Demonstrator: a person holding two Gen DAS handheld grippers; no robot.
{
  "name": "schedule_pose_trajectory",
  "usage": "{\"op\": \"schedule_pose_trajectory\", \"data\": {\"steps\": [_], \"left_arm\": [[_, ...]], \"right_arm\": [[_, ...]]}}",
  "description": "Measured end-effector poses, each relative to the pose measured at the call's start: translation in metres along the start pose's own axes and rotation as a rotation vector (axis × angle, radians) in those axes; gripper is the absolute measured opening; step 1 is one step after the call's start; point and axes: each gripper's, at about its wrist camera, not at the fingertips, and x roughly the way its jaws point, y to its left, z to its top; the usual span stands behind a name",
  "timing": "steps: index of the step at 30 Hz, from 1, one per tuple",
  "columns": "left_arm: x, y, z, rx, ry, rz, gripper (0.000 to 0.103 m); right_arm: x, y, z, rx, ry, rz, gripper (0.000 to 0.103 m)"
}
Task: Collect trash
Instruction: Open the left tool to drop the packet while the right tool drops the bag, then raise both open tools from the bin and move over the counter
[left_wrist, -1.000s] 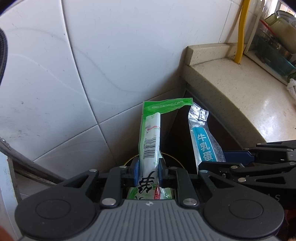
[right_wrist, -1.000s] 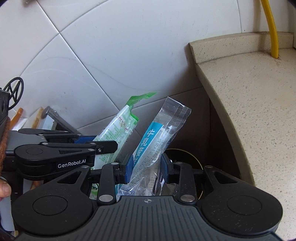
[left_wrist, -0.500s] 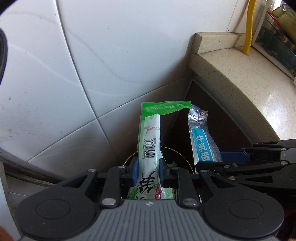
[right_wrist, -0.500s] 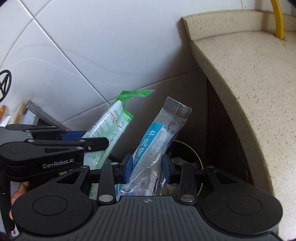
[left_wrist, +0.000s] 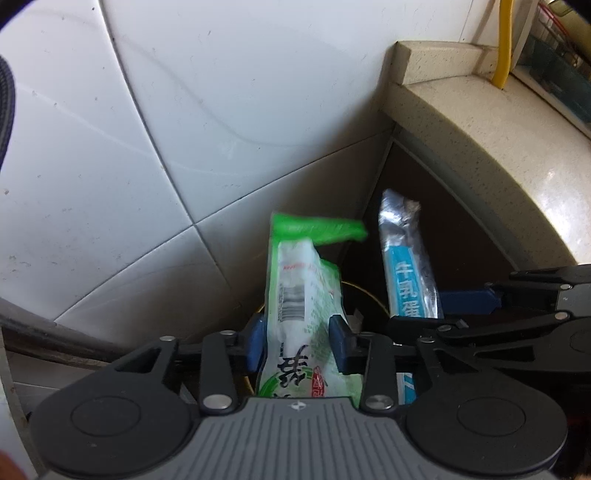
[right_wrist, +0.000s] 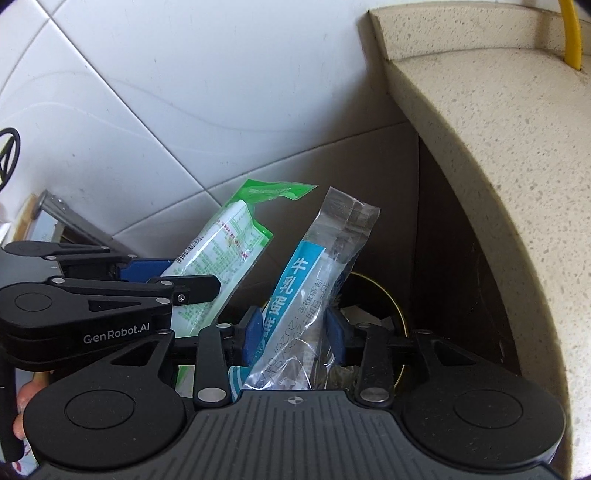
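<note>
Both grippers have sunk toward the bin (right_wrist: 373, 295), fingers just spreading off the green wrapper (left_wrist: 299, 310) in the left gripper (left_wrist: 299, 343) and the blue-and-clear wrapper (right_wrist: 310, 291) in the right gripper (right_wrist: 293, 334), apparently releasing them over its mouth.

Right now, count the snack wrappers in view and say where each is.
2. The green wrapper stands between the left gripper fingers; the blue-and-clear wrapper between the right gripper fingers. More may be hidden in the bin below.

White wall tiles (left_wrist: 229, 110); speckled counter (right_wrist: 498, 155); yellow hose (left_wrist: 503, 44).
</note>
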Motion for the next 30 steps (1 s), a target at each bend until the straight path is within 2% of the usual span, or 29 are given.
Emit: {"op": "schedule_pose_trajectory", "data": {"steps": [4,15,21,30], "left_arm": [[0.002,0.000,-0.001,0.003,0.011,0.005,0.038],[0.005,0.000,-0.003,0.004,0.022,0.019,0.041],[-0.002,0.001,-0.003,0.001,0.000,0.018,0.042],[-0.012,-0.002,0.000,-0.006,-0.028,0.009,0.043]], "right_arm": [[0.008,0.001,0.002,0.004,0.002,-0.019,0.055],[0.017,0.000,-0.001,0.017,0.015,-0.029,0.057],[0.022,-0.001,-0.007,0.028,0.028,-0.022,0.058],[-0.010,-0.009,-0.016,0.052,-0.033,-0.038,0.060]]}}
